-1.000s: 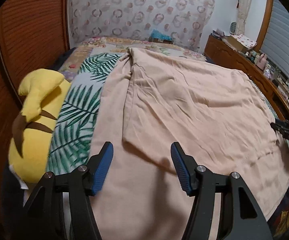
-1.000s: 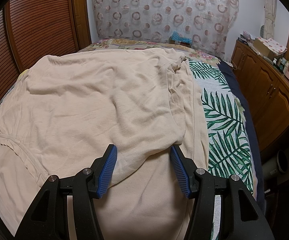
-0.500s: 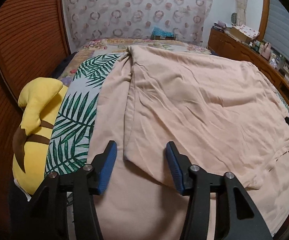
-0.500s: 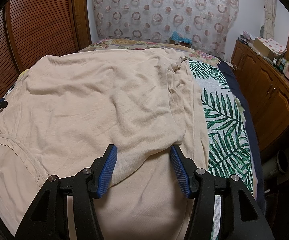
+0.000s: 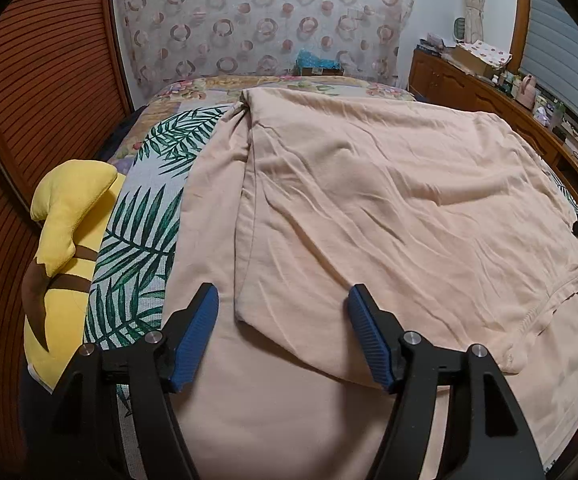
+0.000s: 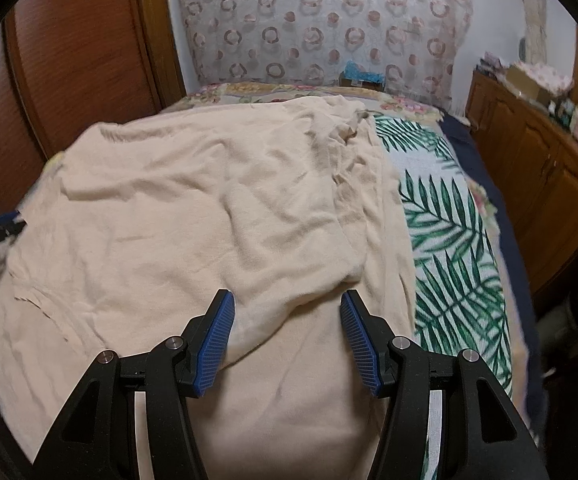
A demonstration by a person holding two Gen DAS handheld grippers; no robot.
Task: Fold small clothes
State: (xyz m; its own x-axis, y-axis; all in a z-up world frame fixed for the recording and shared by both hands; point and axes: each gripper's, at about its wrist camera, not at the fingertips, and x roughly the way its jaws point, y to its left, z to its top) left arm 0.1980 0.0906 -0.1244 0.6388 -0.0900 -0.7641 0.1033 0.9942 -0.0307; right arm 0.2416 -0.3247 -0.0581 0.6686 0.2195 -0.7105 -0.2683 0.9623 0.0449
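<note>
Left wrist view: the left gripper (image 5: 283,334) hovers with its jaws apart, having just opened wider, and nothing is clamped. The beige garment (image 5: 389,208) lies flat on the bed (image 5: 141,216), its long axis running from 6 toward 12 o'clock. Its folded-over near corner (image 5: 245,316) sits between the pads, at 12 o'clock from the gripper. A yellow plush toy (image 5: 65,240) lies at 9 o'clock.

Right wrist view: the right gripper (image 6: 287,342) is also open and empty. The garment's near fold edge (image 6: 289,304) lies at 12 o'clock between its pads. Judgement: each gripper is nearest its own near corner.
</note>
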